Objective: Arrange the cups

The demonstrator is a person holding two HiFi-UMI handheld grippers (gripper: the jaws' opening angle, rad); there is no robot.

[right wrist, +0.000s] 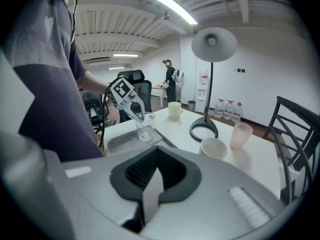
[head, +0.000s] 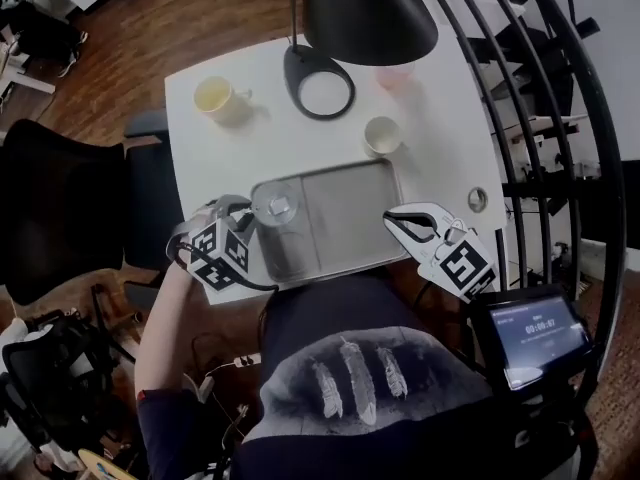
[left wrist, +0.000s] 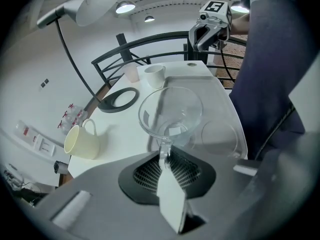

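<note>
A clear glass [head: 275,205] is at the left end of the grey tray [head: 350,193]; whether its base rests on the tray floor I cannot tell. My left gripper [head: 255,211] is shut on its near rim, and the pinch [left wrist: 163,156] shows below the glass [left wrist: 170,114]. My right gripper [head: 400,223] hangs shut and empty over the tray's front right corner, its jaws [right wrist: 156,171] pressed together. On the bare table beyond stand a yellow mug [head: 213,96], a small white cup [head: 381,134] and a pink cup [head: 395,76], which the lamp shade half hides.
A black desk lamp has its ring base [head: 320,93] behind the tray and its shade [head: 368,13] over the table's back. A black railing [head: 560,118] curves along the right, an office chair [head: 60,208] stands at the left, and a small screen [head: 535,333] sits at lower right.
</note>
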